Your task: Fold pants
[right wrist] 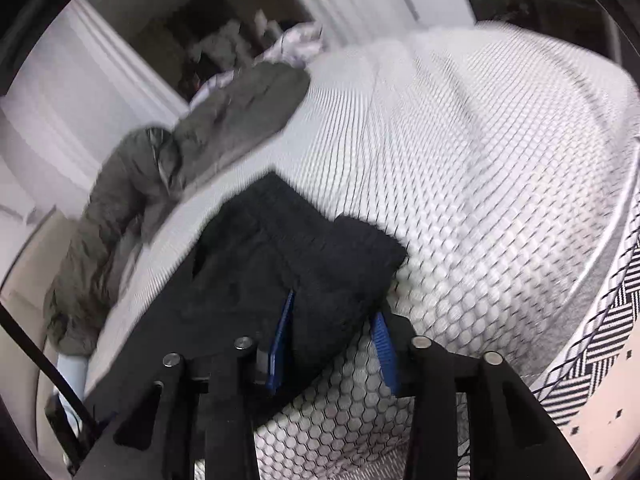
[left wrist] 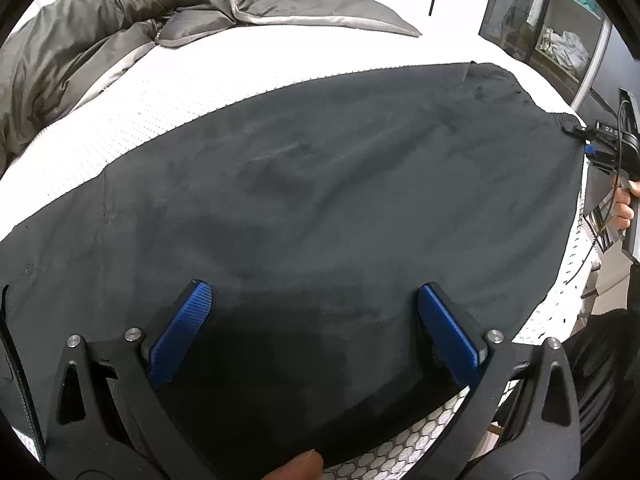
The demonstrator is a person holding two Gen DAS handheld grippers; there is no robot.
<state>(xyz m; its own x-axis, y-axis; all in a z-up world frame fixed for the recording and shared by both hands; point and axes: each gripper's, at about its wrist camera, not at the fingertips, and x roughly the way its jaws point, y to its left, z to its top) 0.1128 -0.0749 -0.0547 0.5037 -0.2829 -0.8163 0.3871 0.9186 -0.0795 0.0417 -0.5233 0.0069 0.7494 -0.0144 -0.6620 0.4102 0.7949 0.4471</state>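
Black pants (left wrist: pixel 320 200) lie spread flat across the white honeycomb-patterned bed. My left gripper (left wrist: pixel 314 292) is open just above the pants near their near edge, its blue pads (left wrist: pixel 182 332) wide apart and empty. My right gripper (right wrist: pixel 334 308) has its blue pads on either side of a bunched end of the pants (right wrist: pixel 304 256), the cloth between them; that view is blurred. It also shows in the left wrist view (left wrist: pixel 588 136) at the far right corner of the pants, holding the waistband end.
A grey duvet (left wrist: pixel 80 52) is crumpled at the far left of the bed (left wrist: pixel 280 64). A mirror or glass-door cabinet (left wrist: pixel 552 20) stands at the right. The bed's edge (right wrist: pixel 600 280) with patterned trim lies to the right.
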